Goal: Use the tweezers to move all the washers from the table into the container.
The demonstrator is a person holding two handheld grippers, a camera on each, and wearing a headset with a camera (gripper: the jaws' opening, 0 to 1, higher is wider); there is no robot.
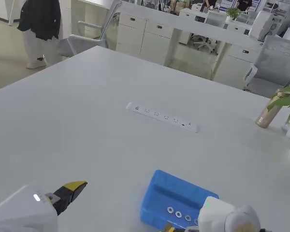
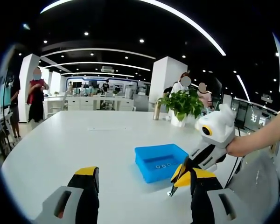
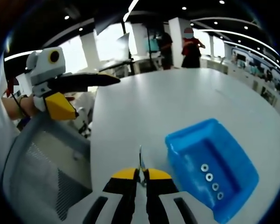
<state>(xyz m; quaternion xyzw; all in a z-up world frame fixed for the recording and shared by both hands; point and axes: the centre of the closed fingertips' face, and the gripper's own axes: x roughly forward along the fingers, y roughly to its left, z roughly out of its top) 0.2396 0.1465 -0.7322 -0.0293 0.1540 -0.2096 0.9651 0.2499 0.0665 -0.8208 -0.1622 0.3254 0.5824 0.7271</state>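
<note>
Three washers (image 1: 179, 214), small silver rings in a row, are seen in the head view inside the blue container (image 1: 152, 195) at the near right of the table (image 1: 87, 135); the left gripper (image 1: 73, 189) is held at the near left. In the left gripper view its jaws are spread wide, and the right gripper (image 2: 179, 173) is seen just right of the container. In the right gripper view four washers are counted, and the jaws are pressed together on the tweezers (image 3: 140, 161).

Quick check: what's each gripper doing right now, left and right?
Left gripper: open, holding nothing.
Right gripper: shut on the tweezers.
</note>
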